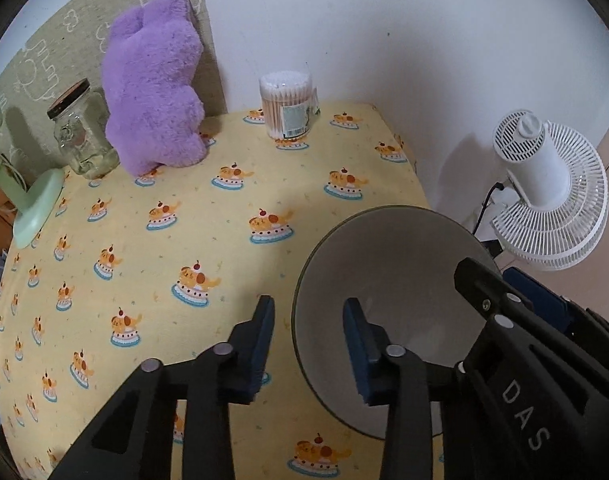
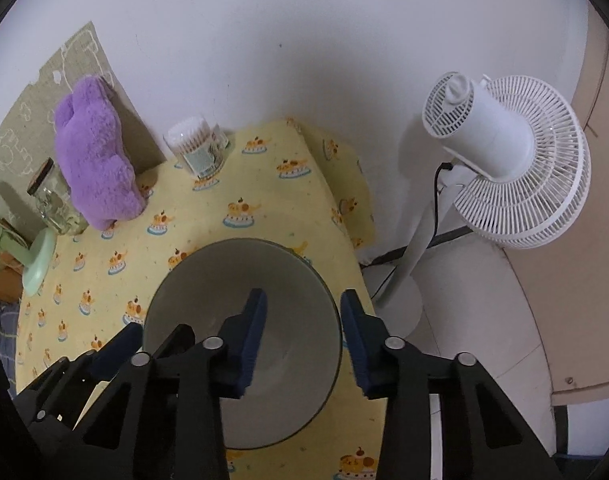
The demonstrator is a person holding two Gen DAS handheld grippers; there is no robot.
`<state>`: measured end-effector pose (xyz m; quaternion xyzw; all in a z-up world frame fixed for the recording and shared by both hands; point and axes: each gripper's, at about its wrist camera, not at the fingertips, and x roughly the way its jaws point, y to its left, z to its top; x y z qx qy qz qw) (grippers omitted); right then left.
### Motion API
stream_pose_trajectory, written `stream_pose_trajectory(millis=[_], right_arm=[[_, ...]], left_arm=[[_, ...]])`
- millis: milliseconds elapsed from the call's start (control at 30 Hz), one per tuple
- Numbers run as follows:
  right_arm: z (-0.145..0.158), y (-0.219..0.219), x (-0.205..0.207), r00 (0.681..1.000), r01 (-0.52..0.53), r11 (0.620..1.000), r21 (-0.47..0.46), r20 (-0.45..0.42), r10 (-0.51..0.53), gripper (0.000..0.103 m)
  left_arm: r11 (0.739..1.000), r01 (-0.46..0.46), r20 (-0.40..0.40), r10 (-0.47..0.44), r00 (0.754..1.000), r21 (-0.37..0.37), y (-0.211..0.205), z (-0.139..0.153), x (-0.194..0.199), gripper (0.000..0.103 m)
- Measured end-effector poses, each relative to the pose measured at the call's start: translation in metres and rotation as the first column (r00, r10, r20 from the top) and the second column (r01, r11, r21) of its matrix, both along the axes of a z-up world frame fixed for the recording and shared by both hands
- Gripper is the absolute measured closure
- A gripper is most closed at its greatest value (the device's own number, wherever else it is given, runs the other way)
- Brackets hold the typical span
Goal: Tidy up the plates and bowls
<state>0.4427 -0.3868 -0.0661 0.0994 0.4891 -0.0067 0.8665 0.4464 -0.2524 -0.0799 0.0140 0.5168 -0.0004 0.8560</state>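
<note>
A grey bowl [image 1: 388, 280] sits on the yellow patterned tablecloth [image 1: 184, 240] near the table's right edge. My left gripper [image 1: 308, 344] is open, its two fingers either side of the bowl's left rim. In the right wrist view the same bowl [image 2: 232, 280] lies below my right gripper [image 2: 302, 336], which is open with its fingers either side of the bowl's right rim. The right gripper also shows at the right of the left wrist view [image 1: 504, 312]. The left gripper shows at the lower left of the right wrist view [image 2: 116, 340].
At the back of the table stand a purple plush toy [image 1: 152, 88], a glass jar [image 1: 80, 132], a cotton swab tub [image 1: 288, 104] and a green lamp base [image 1: 36, 212]. A white fan [image 2: 500, 160] stands on the floor right of the table.
</note>
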Motion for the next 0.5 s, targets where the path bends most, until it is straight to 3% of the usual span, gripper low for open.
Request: stream_pose_trajectory(millis=[133, 267, 500], right_arm=[[-0.006, -0.002, 0.003, 1.0, 0.006, 1.0, -0.023, -0.015, -0.007, 0.076], [-0.015, -0.005, 0.006, 0.999, 0.013, 1.0, -0.02, -0.044, -0.014, 0.082], [-0.015, -0.003, 0.007, 0.998, 0.02, 0.999, -0.03, -0.063, -0.022, 0.083]], left_arm=[[1.0, 0.009, -0.022, -0.009, 1.0, 0.004, -0.003, -0.005, 0.006, 0.082], [1.0, 0.009, -0.026, -0.008, 1.0, 0.025, -0.005, -0.009, 0.008, 0.083], [0.999, 0.021, -0.044, -0.019, 0.999, 0.028, -0.004, -0.009, 0.009, 0.084]])
